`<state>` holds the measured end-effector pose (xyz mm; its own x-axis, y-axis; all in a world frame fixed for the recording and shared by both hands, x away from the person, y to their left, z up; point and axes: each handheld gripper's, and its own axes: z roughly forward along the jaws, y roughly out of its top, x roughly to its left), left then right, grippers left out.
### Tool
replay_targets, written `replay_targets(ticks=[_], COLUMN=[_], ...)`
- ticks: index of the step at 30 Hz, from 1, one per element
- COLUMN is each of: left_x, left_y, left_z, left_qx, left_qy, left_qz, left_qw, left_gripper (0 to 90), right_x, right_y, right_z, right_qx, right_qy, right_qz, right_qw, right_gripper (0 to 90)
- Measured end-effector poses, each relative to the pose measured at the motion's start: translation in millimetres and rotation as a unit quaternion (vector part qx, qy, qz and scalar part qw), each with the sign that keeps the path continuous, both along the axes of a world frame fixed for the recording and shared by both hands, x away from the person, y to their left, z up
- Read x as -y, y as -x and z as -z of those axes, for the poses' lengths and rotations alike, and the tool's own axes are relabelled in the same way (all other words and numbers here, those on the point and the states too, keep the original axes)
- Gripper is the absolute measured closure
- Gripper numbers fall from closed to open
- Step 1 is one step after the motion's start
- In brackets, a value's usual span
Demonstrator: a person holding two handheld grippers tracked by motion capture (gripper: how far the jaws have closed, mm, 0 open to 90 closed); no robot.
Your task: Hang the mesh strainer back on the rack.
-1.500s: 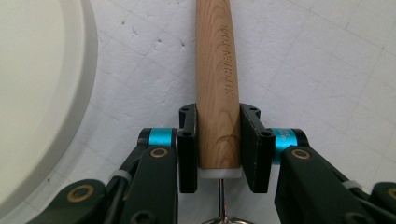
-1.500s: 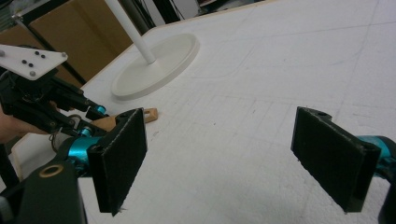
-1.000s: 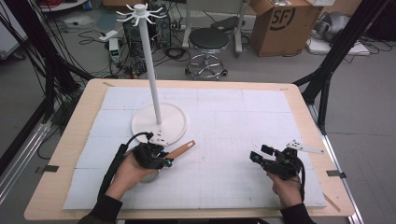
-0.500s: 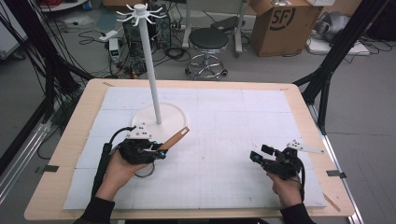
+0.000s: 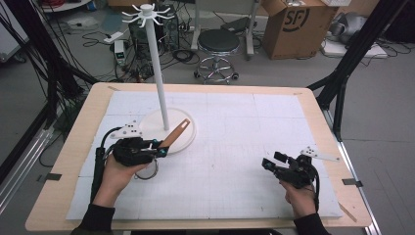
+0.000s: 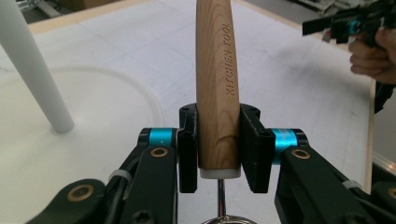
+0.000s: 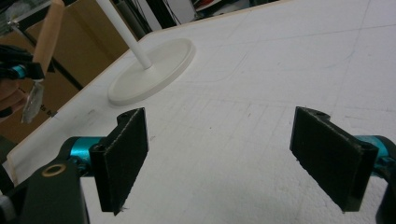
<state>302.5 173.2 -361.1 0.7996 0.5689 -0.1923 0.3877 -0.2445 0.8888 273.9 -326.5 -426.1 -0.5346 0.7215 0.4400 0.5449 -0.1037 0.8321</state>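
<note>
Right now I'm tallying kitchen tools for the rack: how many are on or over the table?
1: a wooden-handled utensil, clamped by the handle in the left gripper beside the white stand. Its metal end is mostly hidden under the hand. The right gripper is open, holding nothing.

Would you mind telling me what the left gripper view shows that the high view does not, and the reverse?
Left gripper view alone: the lettering engraved along the wooden handle, the white collar at its end, and both jaws pressed flat against its sides.

High view alone: the hooks at the top of the white stand, the stool and cardboard box beyond the table.

Both: the left gripper clamping the handle, the stand's round base, and the right gripper.
</note>
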Motion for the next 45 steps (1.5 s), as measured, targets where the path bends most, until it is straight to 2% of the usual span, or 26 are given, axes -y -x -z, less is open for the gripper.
replay_targets(ticks=[5, 11, 15, 18, 23, 32, 38, 43, 45], left_x=[-8.0, -17.6, -22.8, -25.8, -32.3, -47.8, -49.1, -48.4, -47.5], left_y=[-0.5, 0.6, -0.5, -2.1, -5.2, -8.6, -8.1, -11.5, -12.8], left_z=[-17.2, -33.3, -45.0, -54.3, -65.6, -85.3, -102.4, -114.3, -119.3], left_qx=[0.025, 0.060, 0.086, 0.098, 0.110, 0.134, 0.159, 0.171, 0.176], left_qy=[0.032, 0.067, 0.088, 0.105, 0.126, 0.171, 0.176, 0.187, 0.186], left_qz=[-0.007, -0.013, -0.017, -0.020, -0.027, -0.041, -0.049, -0.052, -0.051], left_qw=[0.9991, 0.9959, 0.9922, 0.9895, 0.9855, 0.9752, 0.9702, 0.9660, 0.9653], left_gripper=[71.0, 71.0, 71.0, 71.0, 70.9, 70.9, 71.0, 71.0, 71.0], right_x=[0.4, 1.5, 1.7, 3.0, 4.3, 4.6, 4.7, 5.1, 5.8], right_y=[-0.3, -0.2, -0.7, -0.5, -0.6, -1.2, -2.6, -3.4, -3.6], right_z=[0.1, -0.3, -0.5, -0.8, -1.3, -1.2, -0.7, -0.7, -0.7], right_qx=[0.001, -0.001, 0.000, 0.002, 0.001, 0.004, 0.005, 0.004, 0.003], right_qy=[0.000, -0.004, -0.008, -0.008, -0.014, -0.015, -0.017, -0.020, -0.021], right_qz=[-0.001, 0.001, 0.001, 0.001, 0.002, -0.001, -0.003, -0.004, -0.004], right_qw=[1.0000, 1.0000, 1.0000, 1.0000, 0.9999, 0.9999, 0.9998, 0.9998, 0.9998], right_gripper=[18.5, 18.6, 20.1, 20.0, 19.5, 16.7, 16.1, 16.1, 16.1])
